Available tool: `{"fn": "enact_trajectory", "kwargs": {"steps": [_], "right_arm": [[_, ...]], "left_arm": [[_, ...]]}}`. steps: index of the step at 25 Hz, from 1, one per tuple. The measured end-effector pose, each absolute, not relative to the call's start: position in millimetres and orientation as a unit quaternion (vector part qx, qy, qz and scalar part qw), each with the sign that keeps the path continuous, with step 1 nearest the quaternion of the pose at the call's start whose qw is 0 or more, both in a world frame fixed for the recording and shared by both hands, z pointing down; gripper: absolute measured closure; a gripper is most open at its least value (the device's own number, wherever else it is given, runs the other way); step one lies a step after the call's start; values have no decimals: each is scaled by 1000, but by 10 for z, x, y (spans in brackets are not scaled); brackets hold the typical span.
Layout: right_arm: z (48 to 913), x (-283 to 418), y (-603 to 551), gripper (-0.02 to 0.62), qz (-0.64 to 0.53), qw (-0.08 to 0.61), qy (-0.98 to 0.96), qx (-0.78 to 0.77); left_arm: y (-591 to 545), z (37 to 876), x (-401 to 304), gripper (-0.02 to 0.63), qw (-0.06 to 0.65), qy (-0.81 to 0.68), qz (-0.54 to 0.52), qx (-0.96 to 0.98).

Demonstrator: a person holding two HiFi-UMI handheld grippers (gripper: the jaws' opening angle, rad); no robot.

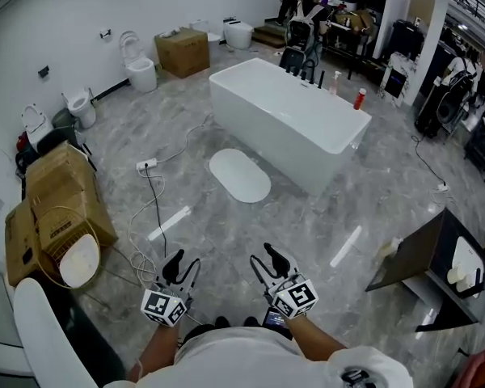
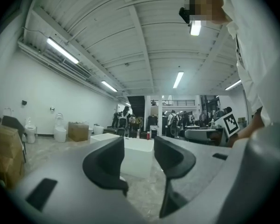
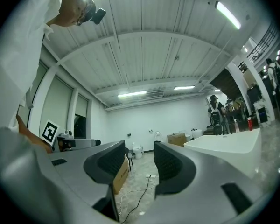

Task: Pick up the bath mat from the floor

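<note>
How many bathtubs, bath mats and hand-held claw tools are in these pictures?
Bathtub: 1
Bath mat: 1
Grippers: 2 (left gripper, right gripper)
Total: 4

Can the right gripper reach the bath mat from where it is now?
Probably not yet: the right gripper, open and empty, is near the person, the bath mat well ahead. Only bare floor lies between.
</note>
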State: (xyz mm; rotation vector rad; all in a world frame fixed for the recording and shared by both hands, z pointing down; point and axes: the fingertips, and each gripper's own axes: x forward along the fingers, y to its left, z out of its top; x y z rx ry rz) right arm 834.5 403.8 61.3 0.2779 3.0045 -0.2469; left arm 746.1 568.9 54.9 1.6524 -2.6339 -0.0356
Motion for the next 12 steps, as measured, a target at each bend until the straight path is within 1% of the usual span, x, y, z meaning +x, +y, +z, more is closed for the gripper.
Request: {"fn": "enact_trajectory", "kwargs": {"steps": [7,12], "right_arm": [[734,8340,3968,383,-96,49,989,100],[836,8224,3828,385,-104,35,990,91]], "left_arm": [[5694,637,7506,402,26,-858,-19,513],[5709,692,7357,402,33,-864,-18,502]]}}
